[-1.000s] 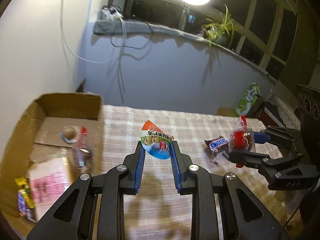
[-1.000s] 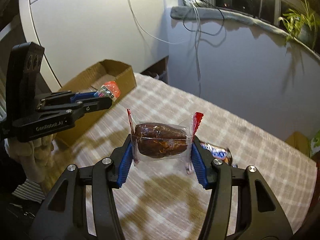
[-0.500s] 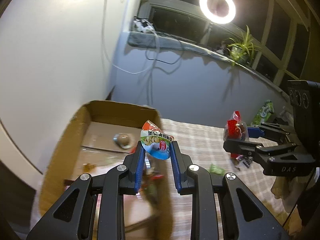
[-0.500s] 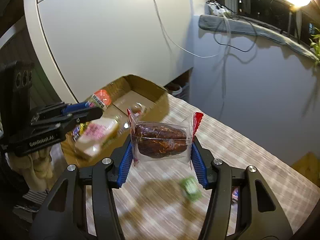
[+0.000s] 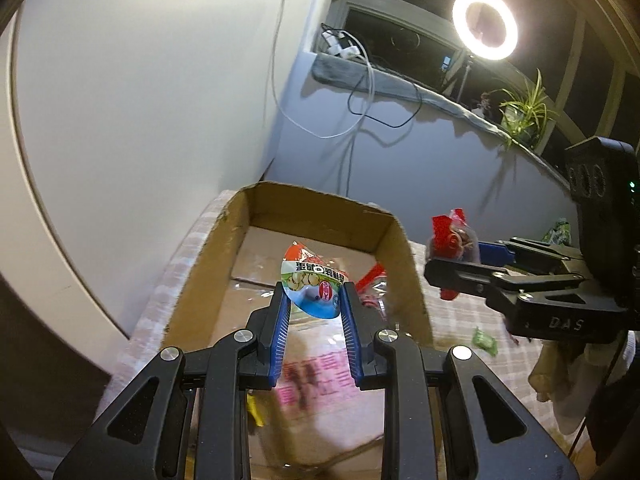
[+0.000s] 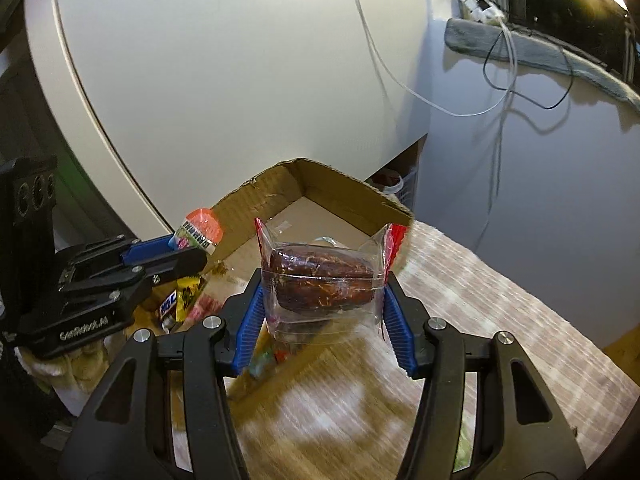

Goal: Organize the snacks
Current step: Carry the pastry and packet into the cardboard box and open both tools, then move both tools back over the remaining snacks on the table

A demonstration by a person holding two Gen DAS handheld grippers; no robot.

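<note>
My left gripper is shut on a small snack packet with an orange top and green print, held above the open cardboard box. My right gripper is shut on a clear packet with a dark brown snack and red ends, held over the box's near wall. Each gripper shows in the other view: the right one beside the box's right wall, the left one over the box's left side. Several packets lie inside the box.
The box stands on a plaid cloth table against a white wall. A small green snack lies on the cloth right of the box. A ring light, a potted plant and cables are on the window ledge behind.
Both grippers have moved left from over the table to the cardboard box, each still holding its packet. The Snickers bar on the cloth has left the views.
</note>
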